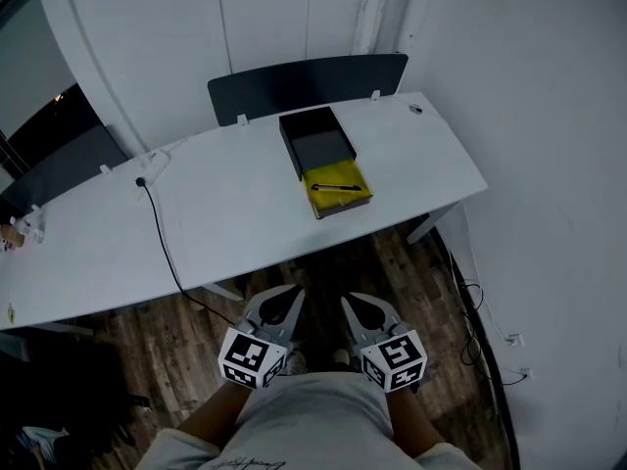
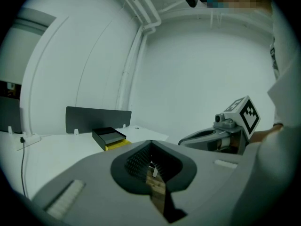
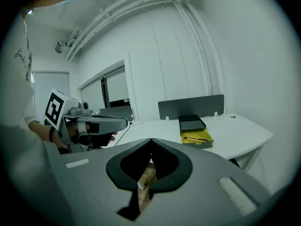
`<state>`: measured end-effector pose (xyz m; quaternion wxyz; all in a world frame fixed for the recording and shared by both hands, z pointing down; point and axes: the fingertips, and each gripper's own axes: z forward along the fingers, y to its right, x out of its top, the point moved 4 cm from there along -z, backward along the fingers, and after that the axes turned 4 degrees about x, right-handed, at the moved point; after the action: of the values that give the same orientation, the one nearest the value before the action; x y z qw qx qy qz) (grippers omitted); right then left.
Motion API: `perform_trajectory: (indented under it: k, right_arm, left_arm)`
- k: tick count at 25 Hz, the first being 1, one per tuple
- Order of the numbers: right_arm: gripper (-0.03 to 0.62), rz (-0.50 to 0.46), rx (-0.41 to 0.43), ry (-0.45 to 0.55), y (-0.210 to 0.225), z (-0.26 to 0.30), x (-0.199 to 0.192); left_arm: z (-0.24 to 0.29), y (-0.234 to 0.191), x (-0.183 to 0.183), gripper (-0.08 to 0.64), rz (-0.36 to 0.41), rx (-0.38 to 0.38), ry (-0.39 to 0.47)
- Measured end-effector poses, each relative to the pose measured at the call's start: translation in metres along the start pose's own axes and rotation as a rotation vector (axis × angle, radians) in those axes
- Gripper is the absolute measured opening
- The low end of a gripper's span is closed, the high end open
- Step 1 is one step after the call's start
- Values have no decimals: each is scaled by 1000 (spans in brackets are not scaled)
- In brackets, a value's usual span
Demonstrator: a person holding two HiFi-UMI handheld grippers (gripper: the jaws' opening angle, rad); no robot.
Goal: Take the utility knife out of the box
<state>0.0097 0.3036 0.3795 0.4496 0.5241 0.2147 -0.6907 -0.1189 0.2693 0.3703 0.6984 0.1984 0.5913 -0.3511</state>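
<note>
Both hand-held grippers are shut and empty: left hand-held gripper [image 1: 283, 300] and right hand-held gripper [image 1: 359, 307] are side by side close to the body, over the wood floor [image 1: 323, 258], well apart from the white surface [image 1: 225, 204]. The box [image 1: 315, 143] sits on the surface, black part open. The utility knife [image 1: 335, 187] lies in its yellow tray [image 1: 345, 200]. A black cable [image 1: 163, 241] runs off the surface edge.
</note>
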Motion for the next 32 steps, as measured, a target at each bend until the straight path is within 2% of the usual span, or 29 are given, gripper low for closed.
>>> perform_trajectory:
  k: [7, 17, 25, 32]
  right_arm:
    - [15, -1, -26, 1, -10, 6, 3]
    - [15, -5, -9, -8, 1, 22, 4]
    - [15, -4, 19, -2, 43, 53, 17]
    - [15, -17, 50, -12, 110, 93, 44]
  left_arm:
    - [-5, -14, 0, 0, 0, -26, 6]
    - [11, -24, 2, 0, 1, -34, 6]
    - [57, -42, 8, 0, 9, -16, -2]
    - [130, -66, 24, 0, 14, 1, -8]
